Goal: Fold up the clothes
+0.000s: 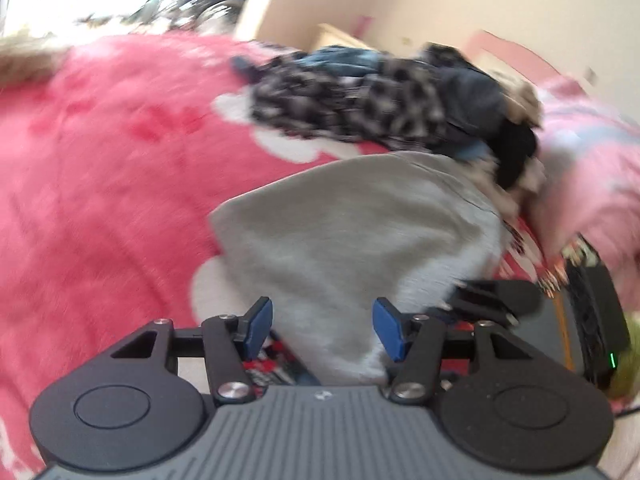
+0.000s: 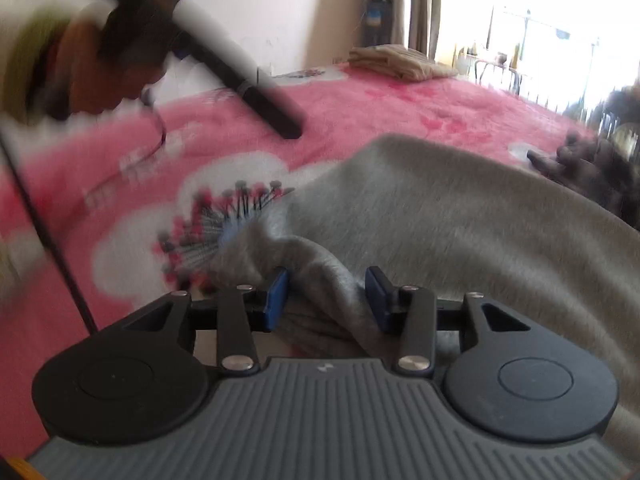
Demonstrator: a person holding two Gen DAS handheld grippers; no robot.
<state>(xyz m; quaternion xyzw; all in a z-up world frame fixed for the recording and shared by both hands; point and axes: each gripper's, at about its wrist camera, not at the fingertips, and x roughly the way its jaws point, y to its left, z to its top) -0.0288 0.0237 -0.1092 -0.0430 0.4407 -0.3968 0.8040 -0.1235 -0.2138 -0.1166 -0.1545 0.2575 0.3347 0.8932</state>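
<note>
Bed: pink flowered blanket [image 1: 100, 168] carried a grey garment [image 1: 340, 232] beside a heap of dark clothes [image 1: 368, 108].
Left tongs [image 1: 322, 330]: half open, pads clear of cloth.
Right tongs [image 2: 328, 300]: half open around a loose fold, not pinching.
Advice: smooth the garment flat, then regrip its edge.
Garment: soft, plain, rumpled near the tongs.

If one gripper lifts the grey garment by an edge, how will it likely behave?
The grey garment is probably floppy: it drapes in soft folds over the pink blanket and bunches between the right gripper's open pads. It would likely sag and unfold. Its fleecy surface suggests it won't slip easily.
</note>
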